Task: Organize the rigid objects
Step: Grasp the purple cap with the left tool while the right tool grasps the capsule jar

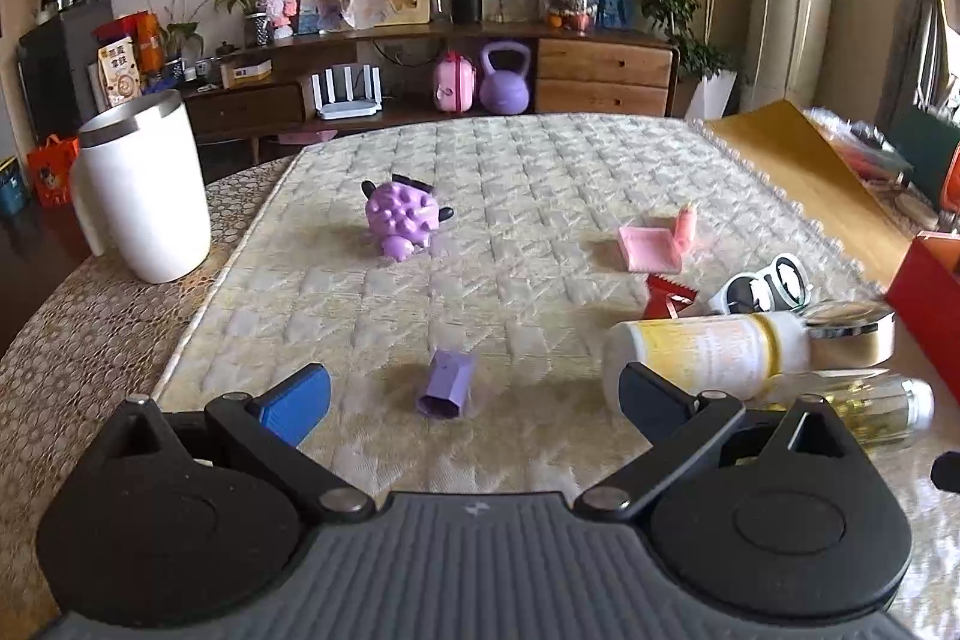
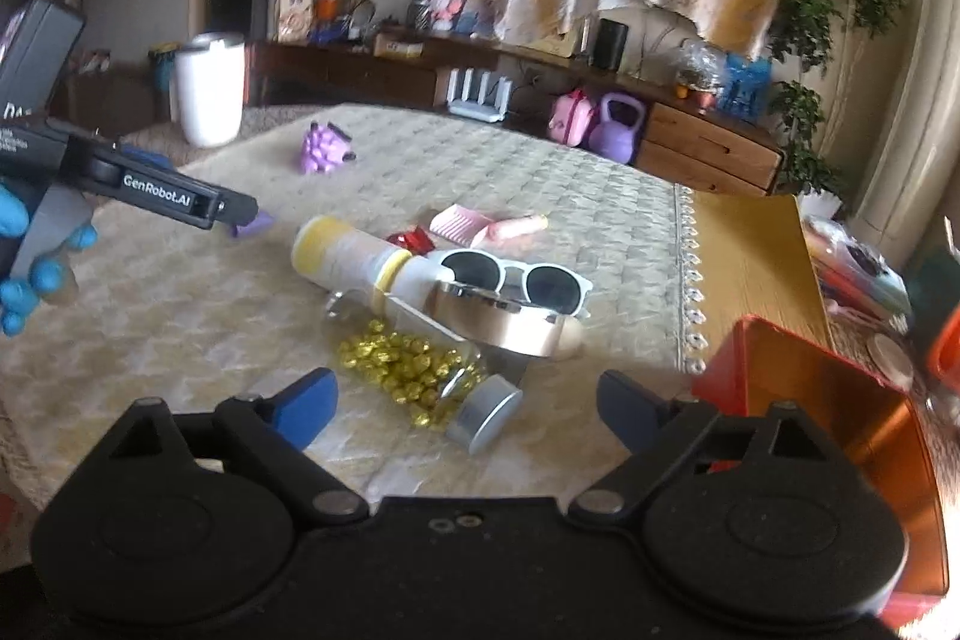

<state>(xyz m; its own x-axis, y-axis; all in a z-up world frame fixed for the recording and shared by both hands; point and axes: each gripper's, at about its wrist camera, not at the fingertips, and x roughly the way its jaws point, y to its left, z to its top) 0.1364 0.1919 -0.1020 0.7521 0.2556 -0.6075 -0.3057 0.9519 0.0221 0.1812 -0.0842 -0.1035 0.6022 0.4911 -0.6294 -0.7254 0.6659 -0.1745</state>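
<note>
Fingers of the left gripper (image 1: 474,400) are standing wide apart, empty, framing a small purple hexagonal plastic tube (image 1: 447,383) lying on the quilted cream mat (image 1: 540,172), its long axis pointing straight ahead; the right gripper (image 2: 468,397) is gaping empty too.

Both views are lit by warm daylight entering from the right, where a window (image 1: 936,10) is blown out to a pale haze. Soft shadows are cast to the left of the small objects on the bench (image 1: 540,196), as beneath the purple toy (image 1: 402,217). Glare is seen on the metal lid (image 2: 504,322) and along the orange box (image 2: 840,400). Strong fisheye curvature is shown: straight edges are bowed and the corners are darkened. The left wrist view is fairly sharp at centre, with slight blur at its right edge. The right wrist view is softened throughout by motion blur, and the background is smeared.
</note>
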